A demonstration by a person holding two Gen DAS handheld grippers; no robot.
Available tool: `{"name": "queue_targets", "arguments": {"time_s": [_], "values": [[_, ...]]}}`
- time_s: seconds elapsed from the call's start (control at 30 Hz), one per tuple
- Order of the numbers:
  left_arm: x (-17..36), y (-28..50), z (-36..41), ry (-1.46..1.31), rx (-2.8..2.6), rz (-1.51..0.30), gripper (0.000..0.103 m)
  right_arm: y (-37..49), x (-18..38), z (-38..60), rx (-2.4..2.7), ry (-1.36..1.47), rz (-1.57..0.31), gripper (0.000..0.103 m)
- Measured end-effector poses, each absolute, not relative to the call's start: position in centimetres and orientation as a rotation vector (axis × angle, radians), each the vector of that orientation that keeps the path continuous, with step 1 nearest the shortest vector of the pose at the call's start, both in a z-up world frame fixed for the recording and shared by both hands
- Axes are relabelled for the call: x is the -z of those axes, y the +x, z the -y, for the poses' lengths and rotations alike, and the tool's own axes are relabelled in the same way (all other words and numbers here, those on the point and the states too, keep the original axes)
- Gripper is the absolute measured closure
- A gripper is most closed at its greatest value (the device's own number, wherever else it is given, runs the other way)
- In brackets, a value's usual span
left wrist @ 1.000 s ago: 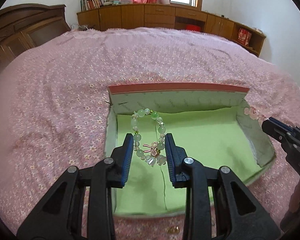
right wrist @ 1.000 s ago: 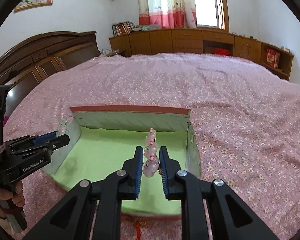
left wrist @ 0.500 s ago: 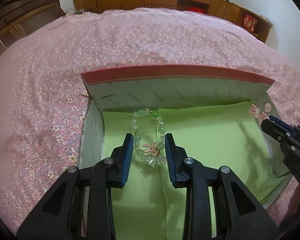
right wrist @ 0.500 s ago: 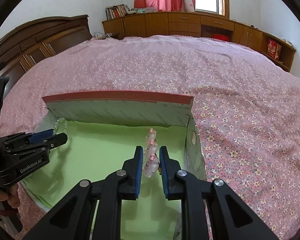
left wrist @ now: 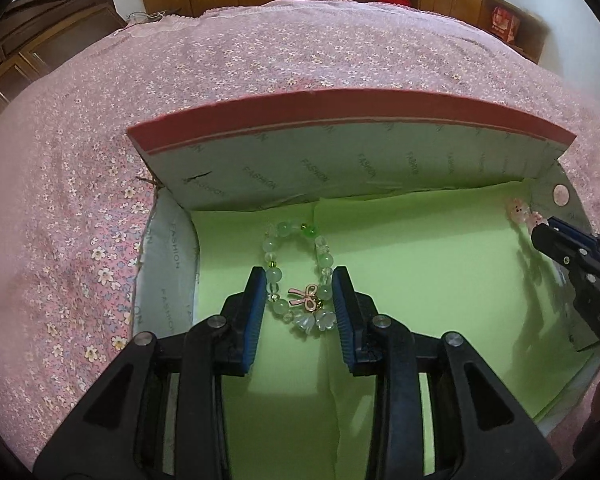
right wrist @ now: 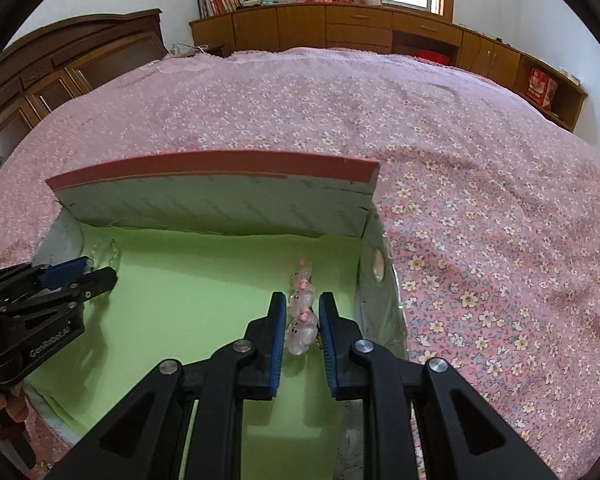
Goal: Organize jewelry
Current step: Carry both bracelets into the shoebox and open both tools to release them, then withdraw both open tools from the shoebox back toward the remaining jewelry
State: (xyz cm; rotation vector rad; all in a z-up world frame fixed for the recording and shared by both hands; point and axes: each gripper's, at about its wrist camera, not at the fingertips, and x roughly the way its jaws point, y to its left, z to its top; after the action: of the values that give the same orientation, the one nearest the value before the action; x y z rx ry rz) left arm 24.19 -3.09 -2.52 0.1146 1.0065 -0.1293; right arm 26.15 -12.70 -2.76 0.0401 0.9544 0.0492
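An open box with a pink rim and a green floor sits on the bed. My left gripper is shut on a green bead bracelet with a pink bow charm, held over the box's left side. My right gripper is shut on a pink bead bracelet with small piglet beads, over the box's right side by the wall. The right gripper shows at the right edge of the left wrist view, and the left gripper at the left of the right wrist view.
The box has its lid standing upright at the far side. A pink floral bedspread lies all around. Wooden cabinets and a headboard stand behind the bed.
Both grippers have moved forward and down into the box with their bracelets. The box fills more of each view now.
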Motion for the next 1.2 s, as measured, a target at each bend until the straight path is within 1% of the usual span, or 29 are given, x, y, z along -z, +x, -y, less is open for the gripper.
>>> {"name": "queue_targets", "arguments": {"time_s": [0.13, 0.2, 0.27, 0.4, 0.57, 0.63, 0.87, 0.97, 1.2], "values": [[2.5, 24.4, 3.4, 0.126, 0.131, -1.003, 0.075, 26.4, 2.8, 12.9, -0.054, 0.046, -0.957, 0.084], [2.6, 24.3, 3.6, 0.126, 0.138, -1.002, 0.074, 26.4, 2.8, 12.8, -0.056, 0.037, -0.961, 0.082], [2.5, 24.2, 3.6, 0.132, 0.141, -1.001, 0.073, 26.3, 2.7, 12.7, -0.065, 0.043, -0.958, 0.078], [2.0, 23.9, 3.7, 0.141, 0.14, -0.99, 0.071, 25.7, 2.0, 12.5, -0.083, 0.061, -0.932, 0.067], [0.6, 22.9, 3.3, 0.118, 0.155, -0.957, 0.07, 24.8, 0.3, 12.2, -0.101, 0.067, -0.885, 0.061], [0.1, 22.4, 3.1, 0.111, 0.16, -0.943, 0.069, 24.2, -0.3, 12.2, -0.104, 0.075, -0.867, 0.057], [-2.1, 19.9, 2.4, 0.059, 0.172, -0.891, 0.068, 21.6, -2.6, 11.7, -0.134, 0.096, -0.785, 0.055], [-3.3, 18.9, 2.2, 0.04, 0.179, -0.858, 0.067, 20.2, -3.7, 11.5, -0.137, 0.091, -0.745, 0.051], [-5.5, 16.0, 1.9, 0.04, 0.201, -0.794, 0.064, 17.5, -5.4, 11.5, -0.157, 0.131, -0.695, 0.05]]}}
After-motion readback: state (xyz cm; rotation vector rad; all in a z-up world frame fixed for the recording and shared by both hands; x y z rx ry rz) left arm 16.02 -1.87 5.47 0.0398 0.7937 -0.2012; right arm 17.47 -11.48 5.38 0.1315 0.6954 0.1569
